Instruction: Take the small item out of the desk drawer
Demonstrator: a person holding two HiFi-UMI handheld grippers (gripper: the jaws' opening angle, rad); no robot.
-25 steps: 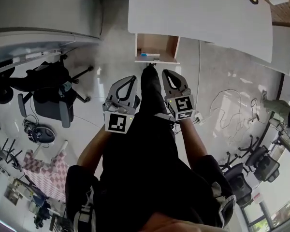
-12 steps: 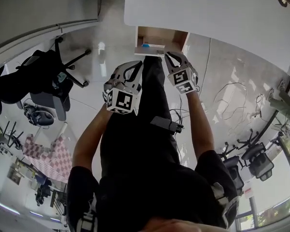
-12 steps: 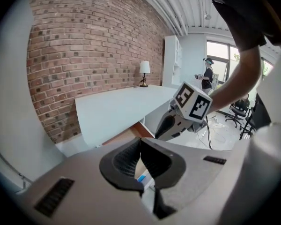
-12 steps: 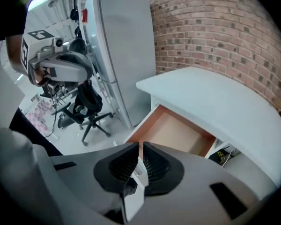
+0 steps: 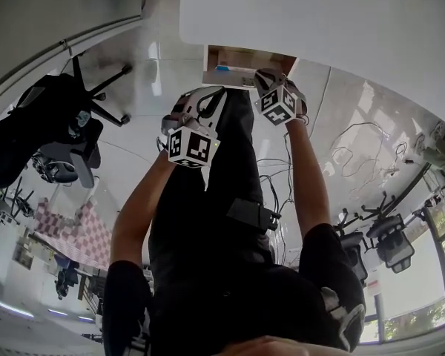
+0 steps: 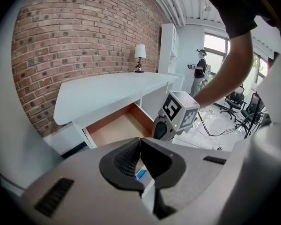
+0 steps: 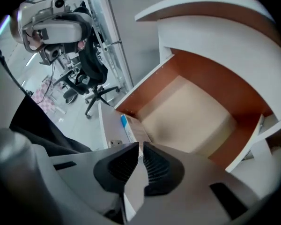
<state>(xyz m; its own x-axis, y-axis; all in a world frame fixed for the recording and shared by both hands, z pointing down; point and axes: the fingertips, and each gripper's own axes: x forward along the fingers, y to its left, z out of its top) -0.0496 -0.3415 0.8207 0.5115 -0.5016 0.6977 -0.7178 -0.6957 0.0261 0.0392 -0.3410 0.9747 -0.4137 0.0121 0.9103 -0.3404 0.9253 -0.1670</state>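
Note:
The desk drawer [image 5: 248,56] stands pulled out under the white desk top [image 5: 319,21]; its brown inside [image 7: 210,74] is mostly bare. A small white item with a blue end [image 5: 222,68] lies just inside the drawer's front panel and shows again [image 7: 125,123] and again past the left jaws [image 6: 141,174]. My right gripper [image 5: 267,78] hovers over the drawer's front edge, jaws together, nothing held. My left gripper [image 5: 211,96] hangs a little nearer the person, left of the right one, jaws shut and empty. The right gripper's marker cube [image 6: 180,112] shows beside the drawer.
Black office chairs [image 5: 55,136] stand on the glossy floor to the left, more chairs [image 5: 389,247] and loose cables [image 5: 356,150] to the right. A lamp [image 6: 140,56] stands on the desk by the brick wall. A person [image 6: 198,76] stands far off by the window.
Both grippers have moved forward toward the open drawer. The right one has gone from beside the legs to the drawer's front edge. The drawer has stayed open throughout.

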